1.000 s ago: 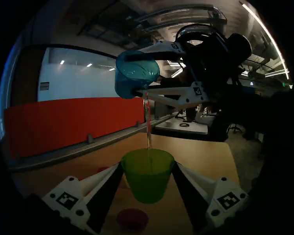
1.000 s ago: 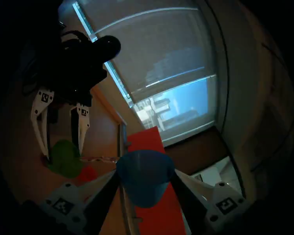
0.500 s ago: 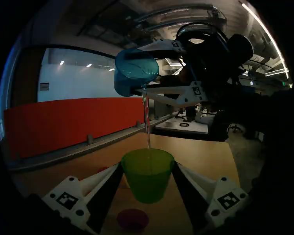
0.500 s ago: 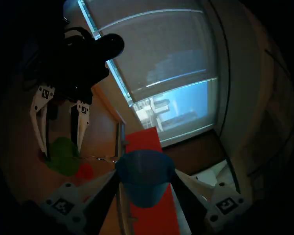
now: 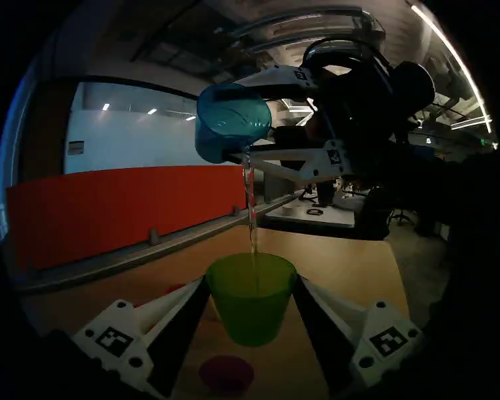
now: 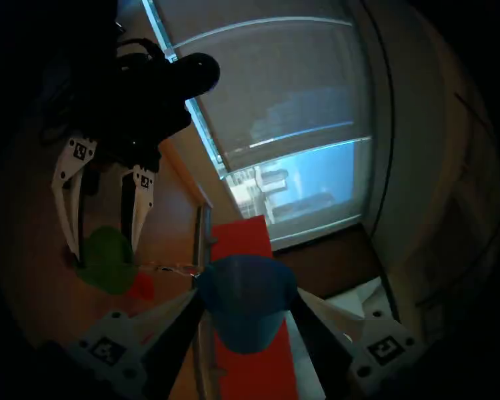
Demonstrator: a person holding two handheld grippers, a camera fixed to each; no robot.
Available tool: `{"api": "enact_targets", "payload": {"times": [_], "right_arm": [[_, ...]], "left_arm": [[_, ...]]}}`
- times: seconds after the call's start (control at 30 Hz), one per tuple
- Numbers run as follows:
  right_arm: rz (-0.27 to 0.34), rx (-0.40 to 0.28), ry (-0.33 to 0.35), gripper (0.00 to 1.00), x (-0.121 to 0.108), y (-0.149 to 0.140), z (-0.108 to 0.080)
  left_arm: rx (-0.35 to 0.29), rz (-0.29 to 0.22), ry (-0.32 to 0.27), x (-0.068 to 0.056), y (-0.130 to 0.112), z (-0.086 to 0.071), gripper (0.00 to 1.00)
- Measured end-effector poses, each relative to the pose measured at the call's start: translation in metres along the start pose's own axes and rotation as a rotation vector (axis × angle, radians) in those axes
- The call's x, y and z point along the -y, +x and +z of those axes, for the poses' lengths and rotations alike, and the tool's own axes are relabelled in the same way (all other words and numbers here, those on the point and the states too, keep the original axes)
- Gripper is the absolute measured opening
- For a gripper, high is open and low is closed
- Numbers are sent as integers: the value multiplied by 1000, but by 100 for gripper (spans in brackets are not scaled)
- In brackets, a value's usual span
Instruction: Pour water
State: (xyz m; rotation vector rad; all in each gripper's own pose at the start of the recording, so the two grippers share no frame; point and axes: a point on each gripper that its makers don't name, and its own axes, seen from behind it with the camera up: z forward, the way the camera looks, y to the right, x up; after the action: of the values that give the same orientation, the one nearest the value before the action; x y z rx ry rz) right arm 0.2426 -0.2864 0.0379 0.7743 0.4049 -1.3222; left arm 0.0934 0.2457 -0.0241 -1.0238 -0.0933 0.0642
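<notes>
Left gripper view: left gripper (image 5: 250,288) clamps green cup (image 5: 251,307), right gripper (image 5: 237,120) clamps blue cup (image 5: 227,127) (two cups, pouring).

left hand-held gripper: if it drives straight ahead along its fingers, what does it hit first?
Likely the water stream falling from the blue cup into its own green cup. The right hand-held gripper sits just above that line; its lower finger might get clipped. Depth is unclear.

Blue plastic cup (image 5: 231,130) tipped high, thin water stream (image 5: 250,200) falling from its rim into upright translucent green cup (image 5: 251,307) directly below.
</notes>
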Motion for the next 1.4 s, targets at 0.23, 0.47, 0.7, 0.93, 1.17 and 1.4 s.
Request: {"api": "enact_targets", "payload": {"times": [0.23, 0.47, 0.7, 0.93, 1.17, 1.4], "right_arm": [[-17, 0, -7, 89, -2, 1, 1], [-35, 2, -10, 89, -2, 2, 1], [-51, 1, -13, 89, -3, 4, 0], [-66, 1, -17, 89, -4, 5, 0], [-84, 3, -20, 89, -7, 4, -1], [-95, 5, -24, 89, -10, 3, -2]], "left_arm": [[-1, 3, 2, 0, 1, 0, 87], [-2, 5, 0, -1, 3, 0, 87], [-1, 6, -2, -2, 1, 0, 87], [0, 7, -1, -2, 1, 1, 87], [-2, 8, 0, -2, 4, 1, 87], [-3, 9, -1, -2, 4, 1, 87]]}}
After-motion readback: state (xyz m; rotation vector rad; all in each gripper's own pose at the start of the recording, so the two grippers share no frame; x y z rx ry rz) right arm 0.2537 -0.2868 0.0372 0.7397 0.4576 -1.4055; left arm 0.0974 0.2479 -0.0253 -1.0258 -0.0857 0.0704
